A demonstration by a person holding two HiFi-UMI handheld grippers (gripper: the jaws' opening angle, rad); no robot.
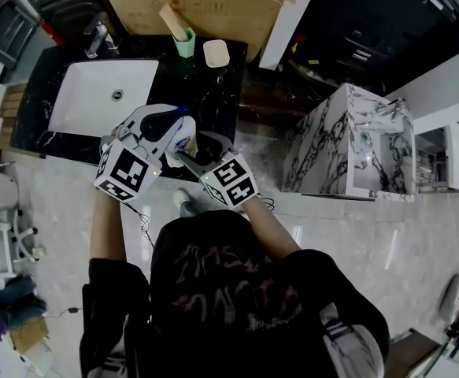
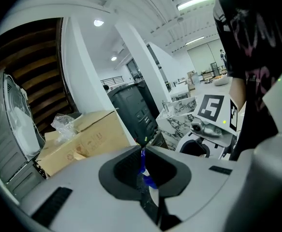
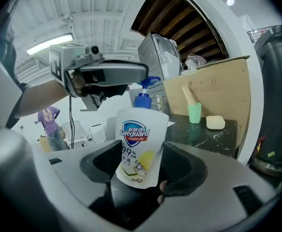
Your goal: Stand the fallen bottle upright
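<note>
The bottle [image 1: 184, 138] is a white soap pouch with a blue pump, held in the air above the black counter's [image 1: 217, 93] front edge. My left gripper [image 1: 182, 119] is shut on the blue pump head [image 2: 142, 167], which shows between its pads. In the right gripper view the bottle [image 3: 140, 149] stands upright with its label facing the camera, and the left gripper [image 3: 109, 74] is over its pump [image 3: 143, 94]. My right gripper [image 3: 141, 166] has its jaws wide around the bottle's lower body; I see no firm pinch. From the head view the right gripper [image 1: 195, 154] is below and right of the bottle.
A white sink [image 1: 103, 93] is set in the counter's left half, with a faucet [image 1: 99, 38] behind it. At the back of the counter stand a green cup [image 1: 184, 44] and a bar of soap [image 1: 216, 53]. A cardboard box [image 1: 205, 6] lies behind. A marble cabinet [image 1: 347, 140] stands right.
</note>
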